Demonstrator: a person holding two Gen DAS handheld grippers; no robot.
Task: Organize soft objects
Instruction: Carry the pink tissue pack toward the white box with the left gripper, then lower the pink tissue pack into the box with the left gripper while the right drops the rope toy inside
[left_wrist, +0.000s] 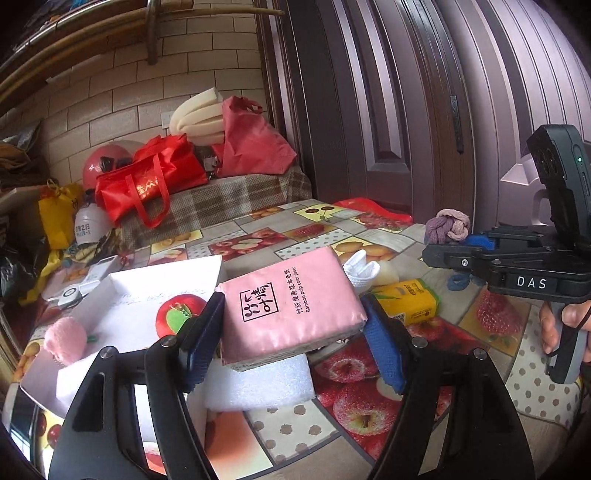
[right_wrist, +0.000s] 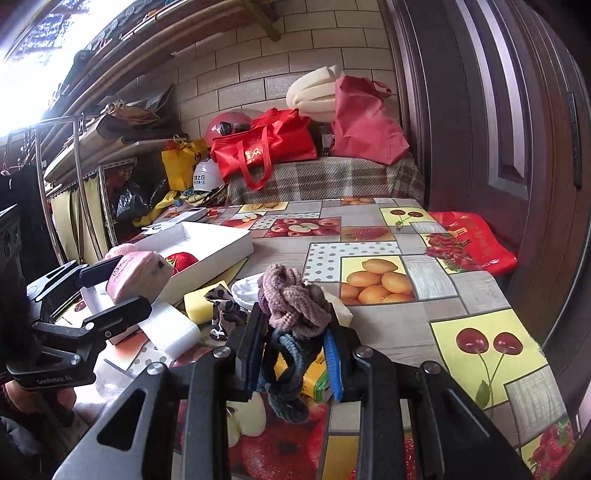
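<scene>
My left gripper (left_wrist: 291, 325) is shut on a pink tissue pack (left_wrist: 291, 306) and holds it above the table beside the white box (left_wrist: 162, 280); the pack also shows in the right wrist view (right_wrist: 138, 277). My right gripper (right_wrist: 295, 354) is shut on a knotted rope toy (right_wrist: 291, 299) of mauve and blue-grey cord, held above the table; the toy shows in the left wrist view (left_wrist: 447, 226). A pink plush ball (left_wrist: 65, 341) and a red apple toy (left_wrist: 179, 314) lie in the box.
On the fruit-print tablecloth (right_wrist: 373, 280) lie a white foam block (left_wrist: 258, 384), a yellow tissue pack (left_wrist: 410, 301), a yellow sponge (right_wrist: 199, 302), a leopard-print cloth (right_wrist: 225, 310) and a white dish (right_wrist: 245, 290). Red bags (right_wrist: 266, 147) sit on a bench behind. A door (right_wrist: 498, 129) stands at right.
</scene>
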